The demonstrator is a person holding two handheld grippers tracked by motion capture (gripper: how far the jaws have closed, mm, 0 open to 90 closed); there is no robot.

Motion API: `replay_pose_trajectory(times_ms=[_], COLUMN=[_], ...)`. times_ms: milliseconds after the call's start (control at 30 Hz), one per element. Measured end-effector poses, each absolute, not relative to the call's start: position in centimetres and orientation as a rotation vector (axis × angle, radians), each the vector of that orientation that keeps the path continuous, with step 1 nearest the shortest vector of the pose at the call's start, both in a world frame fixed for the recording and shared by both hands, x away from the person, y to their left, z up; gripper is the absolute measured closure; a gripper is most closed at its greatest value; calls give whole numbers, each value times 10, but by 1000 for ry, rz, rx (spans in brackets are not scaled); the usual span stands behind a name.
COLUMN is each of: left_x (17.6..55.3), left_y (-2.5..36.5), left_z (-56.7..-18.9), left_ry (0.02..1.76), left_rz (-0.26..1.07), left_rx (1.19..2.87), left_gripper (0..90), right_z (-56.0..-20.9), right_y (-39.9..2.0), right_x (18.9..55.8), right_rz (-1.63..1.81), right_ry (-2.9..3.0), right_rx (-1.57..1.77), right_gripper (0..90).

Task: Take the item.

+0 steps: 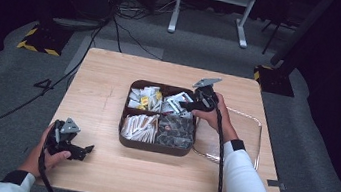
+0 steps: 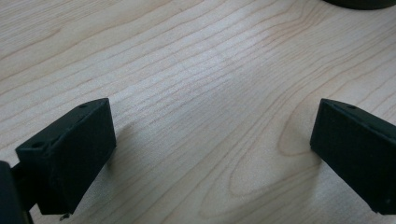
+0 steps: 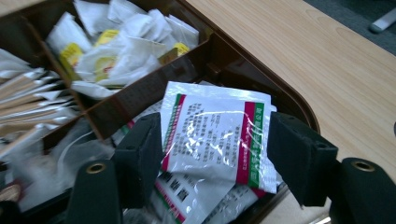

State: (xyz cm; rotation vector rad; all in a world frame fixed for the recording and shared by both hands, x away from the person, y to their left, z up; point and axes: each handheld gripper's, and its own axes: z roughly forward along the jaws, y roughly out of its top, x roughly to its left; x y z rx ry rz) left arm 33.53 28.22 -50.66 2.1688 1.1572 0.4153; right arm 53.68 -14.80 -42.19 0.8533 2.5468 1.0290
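A dark brown four-part tray (image 1: 153,148) sits mid-table. My right gripper (image 1: 192,104) hangs over its far right compartment. In the right gripper view the right gripper (image 3: 215,140) is shut across the width of a white sachet (image 3: 210,135) with red and green borders. The sachet lies flat between the pads, just above similar sachets (image 3: 187,196) in that compartment. My left gripper (image 1: 82,150) rests low at the table's near left, well away from the tray. In the left gripper view the left gripper (image 2: 212,140) stands open over bare wood.
The tray's other compartments hold white and yellow packets (image 1: 144,98), paper-wrapped sticks (image 1: 139,126) and clear-wrapped dark items (image 1: 176,129). A clear flat tray (image 1: 248,137) lies right of the brown one. The wooden table (image 1: 103,91) is bare on its left half.
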Motion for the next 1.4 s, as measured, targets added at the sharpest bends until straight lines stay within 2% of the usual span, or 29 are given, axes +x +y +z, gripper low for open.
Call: replay_pose_trajectory(times_ms=[333, 367, 900, 1000, 1067, 1400], left_x=[335, 335, 335, 336, 335, 336], left_y=[282, 282, 282, 282, 282, 282], left_z=[-507, -507, -507, -506, -507, -506], left_ry=[1157, 1157, 1155, 1154, 1155, 1154], left_rz=[415, 415, 416, 413, 415, 413], left_rx=[2169, 2169, 2170, 2173, 2171, 2174], left_gripper=[4, 4, 4, 5, 5, 5], right_z=[-432, -436, -446, -446, -443, -423], right_y=[-137, -134, -131, -131, -134, -126], right_x=[553, 554, 560, 557, 556, 544], right_rz=[971, 936, 931, 929, 988, 1000], right_ry=[2559, 2576, 2700, 2719, 2700, 2664], right_rx=[895, 889, 934, 913, 924, 789], right_gripper=[336, 307, 225, 244, 294, 347])
